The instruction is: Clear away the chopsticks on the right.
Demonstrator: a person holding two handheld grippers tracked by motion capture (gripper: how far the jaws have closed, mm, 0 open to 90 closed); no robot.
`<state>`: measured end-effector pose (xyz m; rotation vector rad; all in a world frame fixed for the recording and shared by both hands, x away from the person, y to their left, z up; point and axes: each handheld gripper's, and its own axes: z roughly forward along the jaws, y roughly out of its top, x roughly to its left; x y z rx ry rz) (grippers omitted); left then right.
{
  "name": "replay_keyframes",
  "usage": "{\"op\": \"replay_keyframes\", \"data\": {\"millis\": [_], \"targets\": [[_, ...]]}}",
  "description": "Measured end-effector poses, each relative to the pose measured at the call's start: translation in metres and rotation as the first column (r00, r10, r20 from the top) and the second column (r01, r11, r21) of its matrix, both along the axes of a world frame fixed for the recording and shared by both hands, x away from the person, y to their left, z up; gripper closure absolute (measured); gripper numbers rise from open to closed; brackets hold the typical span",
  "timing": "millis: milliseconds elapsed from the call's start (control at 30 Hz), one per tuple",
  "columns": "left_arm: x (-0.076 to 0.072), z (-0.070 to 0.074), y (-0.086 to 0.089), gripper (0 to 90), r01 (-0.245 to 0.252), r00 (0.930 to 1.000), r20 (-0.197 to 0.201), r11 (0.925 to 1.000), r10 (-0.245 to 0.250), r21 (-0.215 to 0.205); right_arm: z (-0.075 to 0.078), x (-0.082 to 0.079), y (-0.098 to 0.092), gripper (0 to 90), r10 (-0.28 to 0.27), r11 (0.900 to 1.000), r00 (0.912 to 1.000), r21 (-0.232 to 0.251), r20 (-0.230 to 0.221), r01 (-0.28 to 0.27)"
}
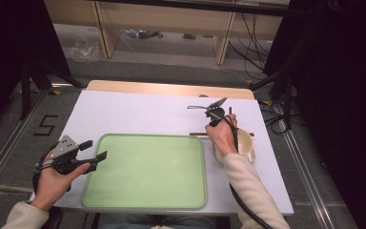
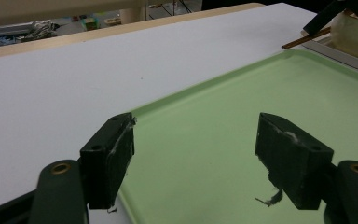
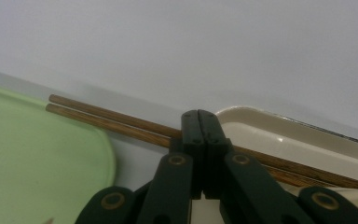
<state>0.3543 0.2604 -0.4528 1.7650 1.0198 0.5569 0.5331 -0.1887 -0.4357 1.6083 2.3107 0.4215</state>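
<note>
A pair of brown chopsticks (image 1: 198,134) (image 3: 112,120) lies across the white table, one end resting on a cream tray (image 3: 279,135). My right gripper (image 1: 213,123) (image 3: 199,116) points down right over them, its jaws pressed together with nothing between them. The chopsticks pass behind the jaw tips; whether the tips touch them I cannot tell. My left gripper (image 1: 96,149) (image 2: 196,135) hovers open at the left edge of the green tray (image 1: 147,167) (image 2: 223,116), with nothing between its fingers.
A cream bowl (image 1: 244,142) (image 2: 354,32) sits just right of the green tray, under my right hand. The green tray (image 3: 28,140) has nothing on it. The white tabletop (image 1: 138,112) stretches behind it to a wooden back edge.
</note>
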Motion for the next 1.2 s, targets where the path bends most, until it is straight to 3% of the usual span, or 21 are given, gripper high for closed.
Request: {"op": "replay_keyframes", "data": {"millis": [100, 800, 1200], "targets": [[0.0000, 0.0000, 0.0001, 28.0, 0.000, 1.0000, 0.000, 1.0000, 0.000, 0.000, -0.0002, -0.0003, 0.0024, 90.0, -0.032, 0.999, 0.9994, 0.005, -0.010, 0.032], [-0.0001, 0.0000, 0.0001, 28.0, 0.000, 1.0000, 0.000, 1.0000, 0.000, 0.001, 0.0006, 0.0038, 0.0028, 90.0, -0.011, 1.000, 0.9997, -0.025, -0.020, 0.011], [-0.0001, -0.0002, 0.0001, 28.0, 0.000, 1.0000, 0.000, 1.0000, 0.000, -0.001, -0.0003, 0.0037, 0.0057, 90.0, -0.043, 0.999, 0.9990, -0.009, -0.015, 0.042]]}}
